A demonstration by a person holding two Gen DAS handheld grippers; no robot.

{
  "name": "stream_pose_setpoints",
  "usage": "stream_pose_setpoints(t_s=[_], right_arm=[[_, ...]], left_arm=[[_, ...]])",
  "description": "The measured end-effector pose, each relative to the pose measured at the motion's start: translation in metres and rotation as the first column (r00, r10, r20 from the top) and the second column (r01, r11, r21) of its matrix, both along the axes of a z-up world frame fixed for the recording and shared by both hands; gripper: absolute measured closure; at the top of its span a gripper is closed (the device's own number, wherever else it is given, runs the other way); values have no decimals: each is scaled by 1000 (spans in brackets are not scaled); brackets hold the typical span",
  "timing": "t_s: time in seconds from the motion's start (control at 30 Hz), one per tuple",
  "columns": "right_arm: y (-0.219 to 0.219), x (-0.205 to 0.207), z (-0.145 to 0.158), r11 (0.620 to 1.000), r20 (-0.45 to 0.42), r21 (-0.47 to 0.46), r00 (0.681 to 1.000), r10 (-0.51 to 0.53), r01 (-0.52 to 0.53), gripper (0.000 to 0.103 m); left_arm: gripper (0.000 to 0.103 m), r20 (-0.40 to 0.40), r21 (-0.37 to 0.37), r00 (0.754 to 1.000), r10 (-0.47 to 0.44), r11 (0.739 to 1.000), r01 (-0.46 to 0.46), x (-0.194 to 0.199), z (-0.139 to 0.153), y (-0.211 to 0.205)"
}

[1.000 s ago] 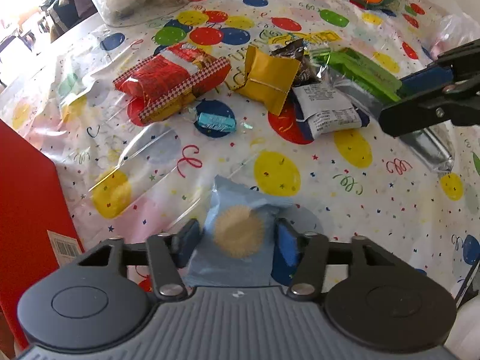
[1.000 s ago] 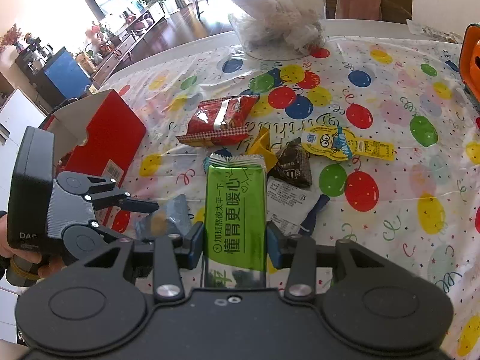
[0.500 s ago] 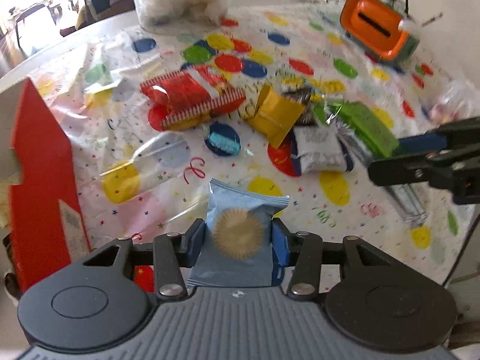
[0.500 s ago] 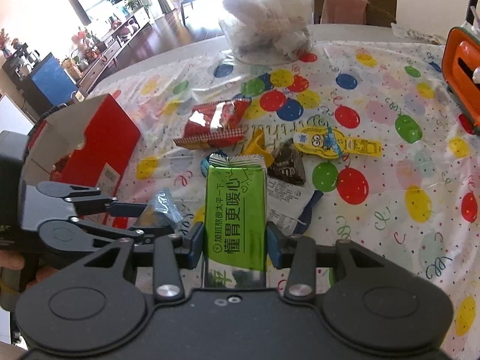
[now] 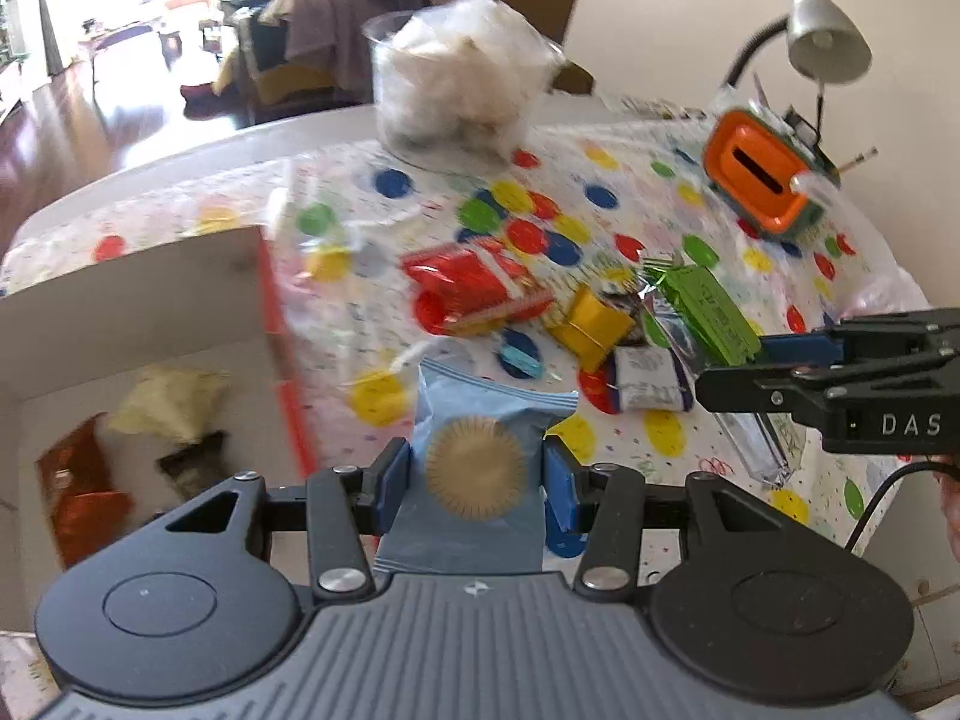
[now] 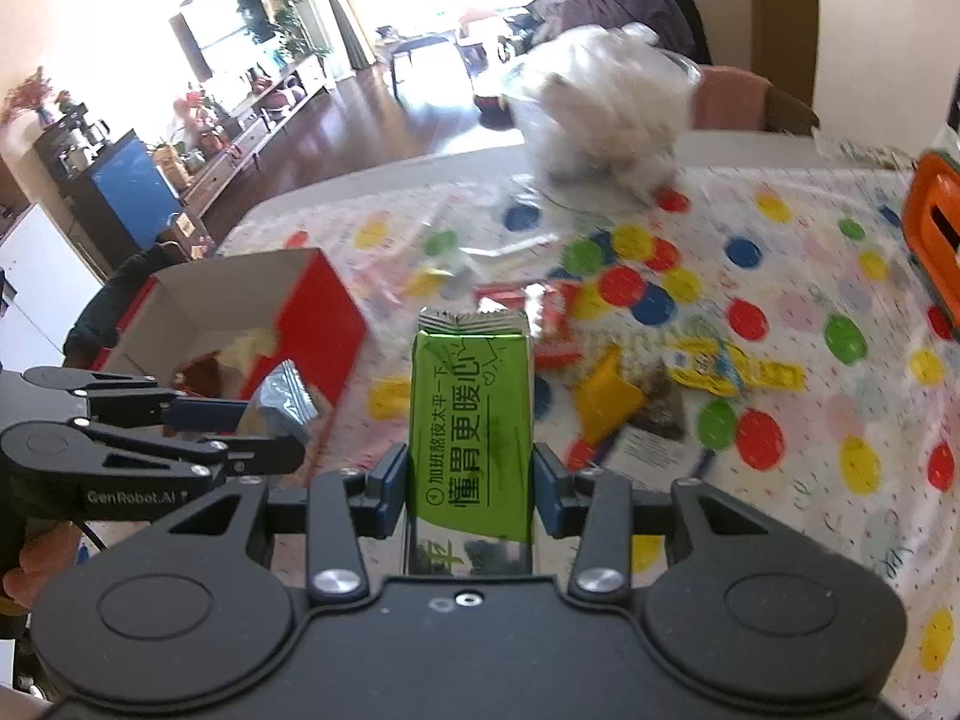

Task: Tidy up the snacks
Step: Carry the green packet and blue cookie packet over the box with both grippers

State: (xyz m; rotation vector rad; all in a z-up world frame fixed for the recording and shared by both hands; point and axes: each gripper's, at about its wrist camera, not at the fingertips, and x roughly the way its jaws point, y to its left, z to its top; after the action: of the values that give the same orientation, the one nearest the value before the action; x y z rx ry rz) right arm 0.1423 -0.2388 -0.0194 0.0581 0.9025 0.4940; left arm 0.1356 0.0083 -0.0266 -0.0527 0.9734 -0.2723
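My left gripper [image 5: 477,480] is shut on a blue biscuit packet [image 5: 480,450] with a round biscuit picture, held above the table beside the open red box [image 5: 276,324]. My right gripper [image 6: 470,480] is shut on a green snack packet [image 6: 469,414], held upright above the table. The left gripper with its blue packet [image 6: 282,402] shows at the left of the right wrist view, near the red box [image 6: 318,318]. The box holds an orange packet [image 5: 78,480], a pale yellow packet [image 5: 168,402] and a dark one. A red packet [image 5: 474,288], a yellow packet [image 5: 591,318] and other snacks lie on the balloon-print tablecloth [image 5: 690,438].
A clear tub of white packets [image 5: 456,84] stands at the table's far edge. An orange device [image 5: 762,180] and a desk lamp [image 5: 822,36] are at the far right. A yellow cartoon packet [image 6: 720,366] and a dark triangular packet [image 6: 660,402] lie right of centre.
Both grippers have risen and tilted up with their packets. The left gripper has moved left, so the inside of the red box has come into its view.
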Motion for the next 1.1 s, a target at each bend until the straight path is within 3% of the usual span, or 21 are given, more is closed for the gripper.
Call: stream_pose_setpoints(t_s=[0.23,0.47,0.83,1.1], right_arm=[[49,-1,17,998,47,-7,997,66,-65,62],[106,8,19,991,67,-21,988,137,-136,62],[208,16,3,964,60,-102,965,253,-247,62],[274,26,-34,929,27,-209,947,319,-307,62]], left_arm=[[56,38,7,993,111,994,-111,-10,21,58],[56,62,43,971,230,972,-232,-15,29,118],[56,34,154,946,323,933,-324,-1,7,193],[56,12,216,951,310,927,-305,19,-17,210]])
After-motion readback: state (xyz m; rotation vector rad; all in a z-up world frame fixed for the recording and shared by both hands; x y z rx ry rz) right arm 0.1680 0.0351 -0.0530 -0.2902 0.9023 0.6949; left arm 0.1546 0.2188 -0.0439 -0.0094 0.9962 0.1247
